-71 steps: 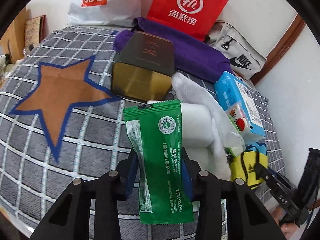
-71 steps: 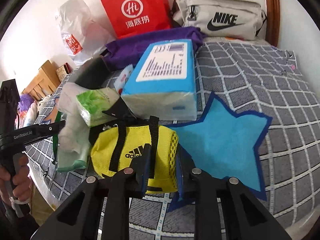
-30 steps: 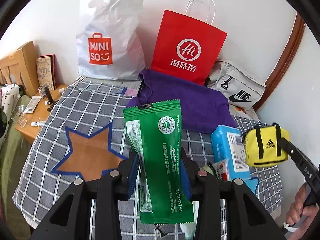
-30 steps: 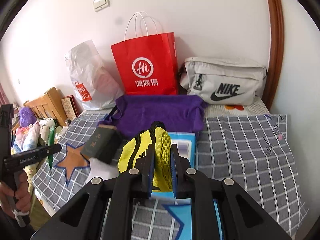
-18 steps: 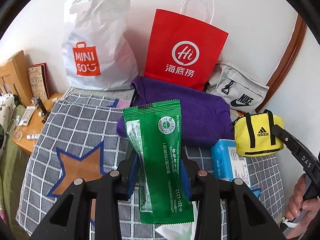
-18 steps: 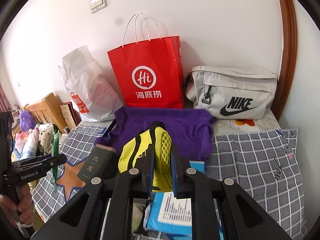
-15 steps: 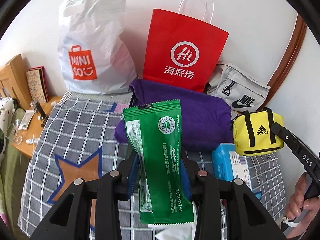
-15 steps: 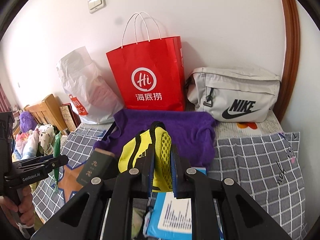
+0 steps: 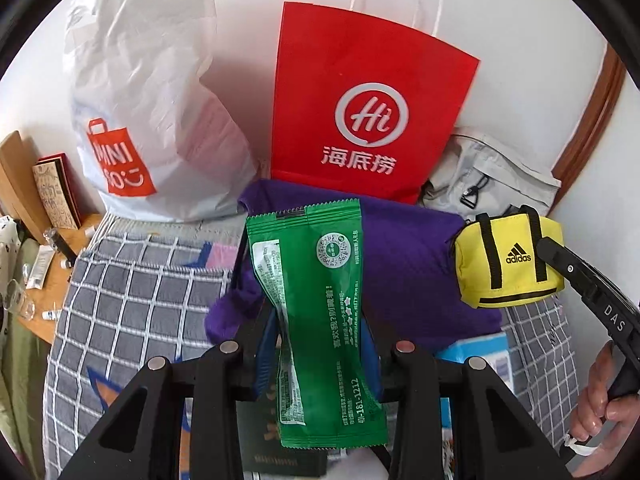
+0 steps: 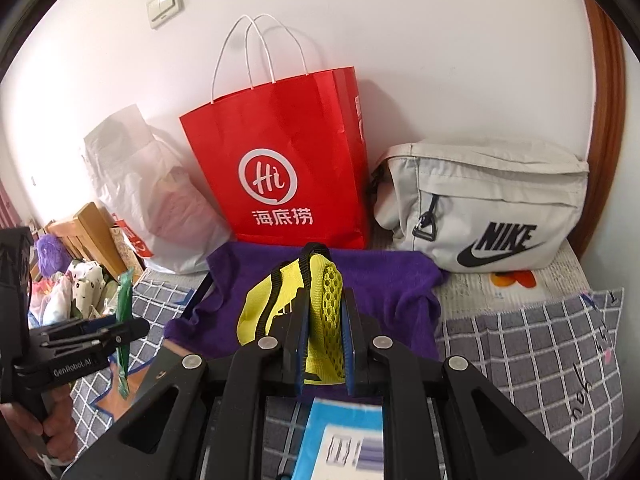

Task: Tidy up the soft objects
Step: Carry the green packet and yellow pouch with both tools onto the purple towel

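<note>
While both claws hung above the bed [image 9: 132, 300], left claw [image 9: 316, 344] gripped a green packet [image 9: 316, 320]; right claw [image 10: 324, 344] pinched a yellow pouch [image 10: 288, 304], both before the red bag [image 10: 288, 160].

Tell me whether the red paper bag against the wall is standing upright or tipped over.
Upright. The red paper bag stands on its base behind the purple cloth, with its white handles pointing up along the wall.
</note>
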A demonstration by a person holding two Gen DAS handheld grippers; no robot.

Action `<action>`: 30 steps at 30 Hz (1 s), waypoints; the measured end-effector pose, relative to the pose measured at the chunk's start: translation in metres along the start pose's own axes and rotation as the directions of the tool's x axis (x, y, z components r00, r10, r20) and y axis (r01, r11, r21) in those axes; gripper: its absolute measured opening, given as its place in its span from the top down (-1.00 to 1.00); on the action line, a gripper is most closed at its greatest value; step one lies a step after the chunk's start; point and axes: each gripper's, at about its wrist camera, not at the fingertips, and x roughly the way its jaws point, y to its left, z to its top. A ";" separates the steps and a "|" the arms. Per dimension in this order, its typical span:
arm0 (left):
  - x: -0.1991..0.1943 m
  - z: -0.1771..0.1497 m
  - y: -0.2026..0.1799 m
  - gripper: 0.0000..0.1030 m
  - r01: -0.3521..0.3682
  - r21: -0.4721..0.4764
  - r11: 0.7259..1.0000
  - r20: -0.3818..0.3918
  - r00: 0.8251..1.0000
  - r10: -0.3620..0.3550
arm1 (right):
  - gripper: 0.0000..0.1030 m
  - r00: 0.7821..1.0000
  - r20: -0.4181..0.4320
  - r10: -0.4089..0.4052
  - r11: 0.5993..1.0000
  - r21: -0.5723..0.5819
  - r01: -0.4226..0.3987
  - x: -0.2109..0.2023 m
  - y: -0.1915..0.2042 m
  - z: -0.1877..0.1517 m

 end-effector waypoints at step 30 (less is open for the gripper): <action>0.148 0.064 -0.001 0.32 -0.007 -0.027 1.000 -0.199 0.980 0.001 | 0.70 0.972 -0.237 -0.014 1.000 0.000 0.015 0.148 -0.040 0.009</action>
